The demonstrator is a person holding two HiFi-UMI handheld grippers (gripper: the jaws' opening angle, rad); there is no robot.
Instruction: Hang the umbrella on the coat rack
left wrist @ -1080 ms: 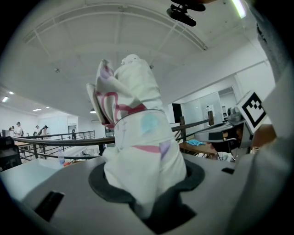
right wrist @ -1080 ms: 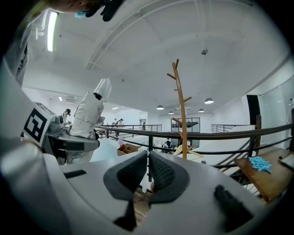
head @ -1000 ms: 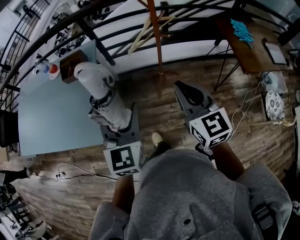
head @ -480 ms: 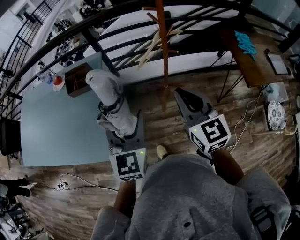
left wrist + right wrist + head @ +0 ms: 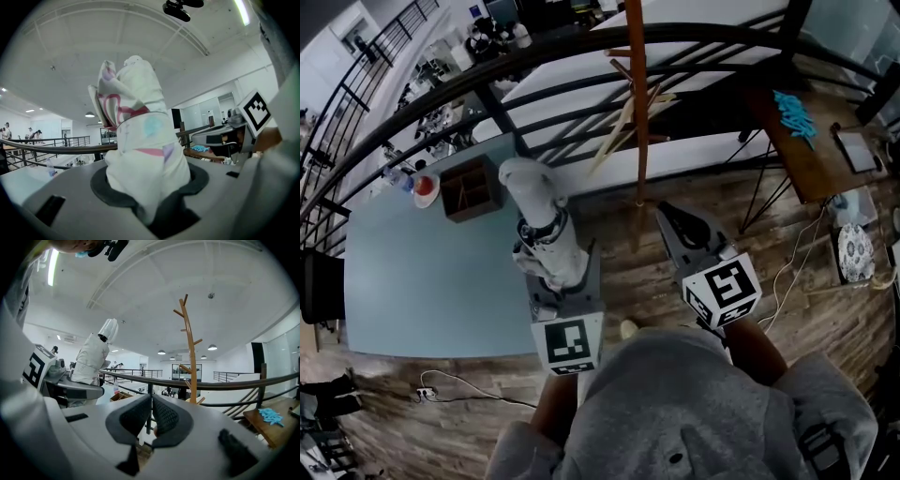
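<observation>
Our left gripper [image 5: 149,206] has its jaws wide, clamped round the folded umbrella [image 5: 140,140], which stands up from them for carrying. We judge it well short of the coat rack [image 5: 636,103]. Our right gripper [image 5: 151,418] is closed on nothing, free to assist.

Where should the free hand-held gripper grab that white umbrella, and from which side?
Probably the narrow neck under its top cap, from the right. The umbrella stands roughly upright, its thick folded lower part filling the left hand-held gripper; only the upper end is bare, toward the right hand-held gripper.
</observation>
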